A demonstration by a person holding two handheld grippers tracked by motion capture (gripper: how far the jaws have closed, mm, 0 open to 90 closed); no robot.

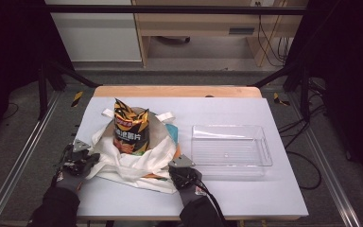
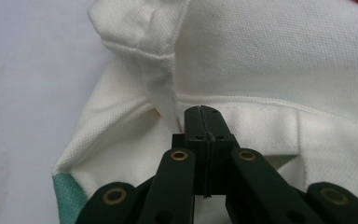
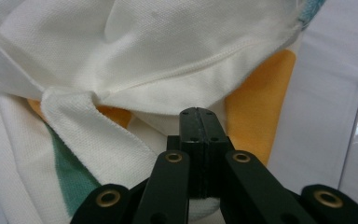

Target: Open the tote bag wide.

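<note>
White cloth is what everything hangs on here: a cotton bag (image 1: 132,163) lies slumped at the left-centre of the frame on the pale worktop (image 1: 246,194), its mouth sagging open round a chip packet (image 1: 131,130) that stands upright inside it.

At the lower left, the left gripper (image 1: 90,161) sits against the bag's left edge. In the left gripper view its jaws are pressed together, tips right at a seam of the bag (image 2: 242,70); whether a fold of cloth is caught between them I cannot tell, since the jaw faces meet with no fabric showing.

Moving right, the packet rises above the bag's rim between the two grippers, its long axis vertical, up-frame of both. The bag's handles trail off toward the top of the frame.

Next, lower centre, the right gripper (image 1: 178,171) rests at the bag's right hem. In the right gripper view its jaws are likewise closed tight, nosed under a fold of the bag (image 3: 158,56) with orange and green print beside them; again no pinched cloth is plainly visible.

Furthest right, a clear tray (image 1: 230,163) sits just beside the bag, and the right gripper is the nearer one to it. I'd judge the packet must come up out of the bag and travel rightward to reach that tray.
</note>
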